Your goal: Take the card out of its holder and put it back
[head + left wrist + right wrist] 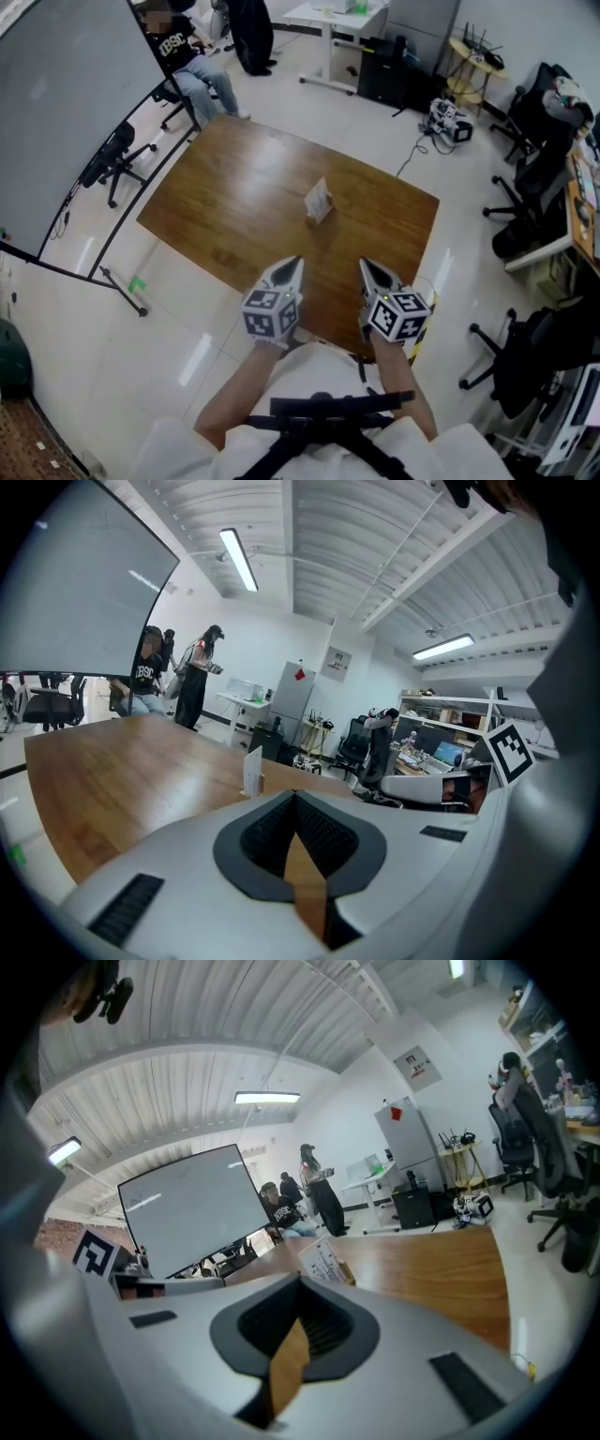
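Observation:
A white printed card (318,197) stands upright in a small wooden holder (321,215) near the middle of the brown wooden table (234,187). My left gripper (296,262) and right gripper (364,264) hover side by side over the table's near edge, well short of the card. Both are shut with nothing between the jaws. In the left gripper view the closed jaws (295,795) point toward the card (252,771), which stands far ahead. The right gripper view shows its own closed jaws (300,1284) with the card (323,1260) just beyond them.
A large whiteboard (66,103) on a wheeled stand flanks the table's left side. A seated person (187,58) is at the far left corner. Office chairs (525,197) and a desk edge stand to the right, and a white desk (333,23) is behind.

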The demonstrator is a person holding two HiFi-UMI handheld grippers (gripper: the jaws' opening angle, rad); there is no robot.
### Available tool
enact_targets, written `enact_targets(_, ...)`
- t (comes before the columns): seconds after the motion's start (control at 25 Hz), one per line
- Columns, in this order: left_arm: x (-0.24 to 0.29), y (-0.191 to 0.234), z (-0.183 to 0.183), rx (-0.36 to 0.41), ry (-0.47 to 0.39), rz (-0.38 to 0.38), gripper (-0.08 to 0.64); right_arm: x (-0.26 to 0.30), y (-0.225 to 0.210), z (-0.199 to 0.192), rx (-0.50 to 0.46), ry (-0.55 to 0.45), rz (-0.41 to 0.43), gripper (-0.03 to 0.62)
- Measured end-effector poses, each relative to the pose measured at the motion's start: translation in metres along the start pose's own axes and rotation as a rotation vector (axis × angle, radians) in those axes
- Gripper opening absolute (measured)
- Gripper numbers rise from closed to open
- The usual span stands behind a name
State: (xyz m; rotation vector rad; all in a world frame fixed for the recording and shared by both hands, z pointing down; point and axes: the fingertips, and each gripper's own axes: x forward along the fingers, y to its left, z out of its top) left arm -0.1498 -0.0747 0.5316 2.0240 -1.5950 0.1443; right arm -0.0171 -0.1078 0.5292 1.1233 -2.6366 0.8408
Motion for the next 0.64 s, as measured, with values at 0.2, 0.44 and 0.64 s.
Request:
enact_targets(0.2,-0.0003,0.0078,0.002,-0.001,-0.004,0.03,0.0,0.0038,0.0029,0.0005,-0.002,0.002,0.002,0.005)
enact_targets(0.44,0.0046,0.0041,-0.0002,-0.018,0.002,0.003,0.0,0.0059,0.0029,0.001,-0.004,0.005,0.006,0.006)
enact_targets(0.64,0.0063,0.0059,-0.0032,-0.029,0.003,-0.003,0.0,0.0093,0.0035,0.0004,-0.005,0.007,0.011,0.005)
